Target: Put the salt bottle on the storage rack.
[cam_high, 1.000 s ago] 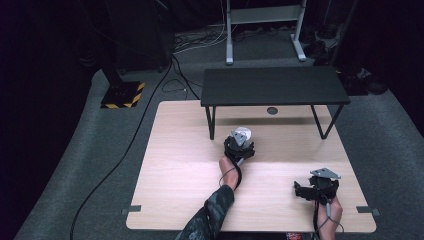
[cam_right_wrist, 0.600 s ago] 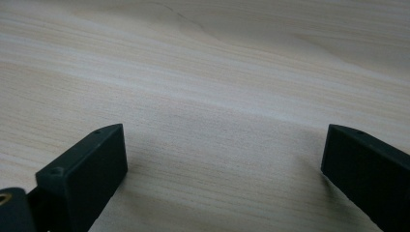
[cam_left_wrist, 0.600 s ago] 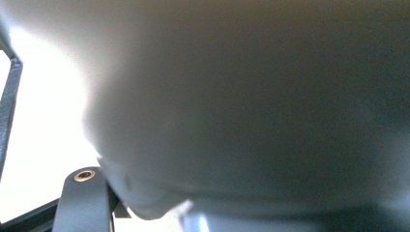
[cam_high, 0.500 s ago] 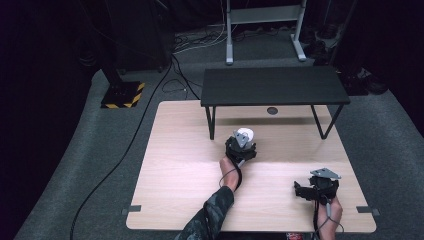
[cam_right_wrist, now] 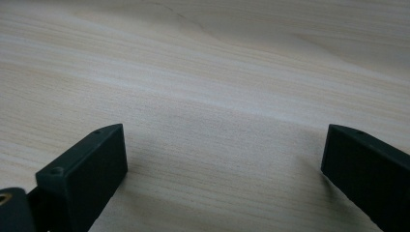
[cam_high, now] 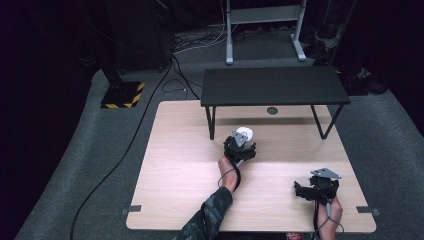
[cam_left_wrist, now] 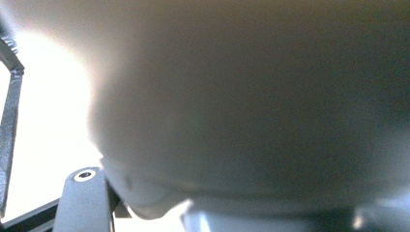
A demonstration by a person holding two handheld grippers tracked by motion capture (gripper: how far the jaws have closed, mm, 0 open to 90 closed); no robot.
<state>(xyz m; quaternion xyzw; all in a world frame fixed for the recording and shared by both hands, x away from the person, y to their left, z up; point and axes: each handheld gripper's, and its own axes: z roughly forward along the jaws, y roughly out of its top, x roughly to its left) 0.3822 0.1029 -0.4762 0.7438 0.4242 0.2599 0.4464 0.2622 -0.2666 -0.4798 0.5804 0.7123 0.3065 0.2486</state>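
1. The left claw (cam_high: 240, 145) has carried the white round object (cam_high: 244, 134) slightly farther, toward the black shelf (cam_high: 272, 86) — clenched on it, it seems.
2. The right claw (cam_right_wrist: 222, 164) stays released, low over the table (cam_high: 180, 170) — idle.

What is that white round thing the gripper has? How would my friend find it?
Start at the light wooden table, then look toward the black bench standing on its far half. Just in front of the bench's left leg sits the left gripper, and the white round object is at its tip. It is the only white, rounded thing on the wood; everything near it is black.
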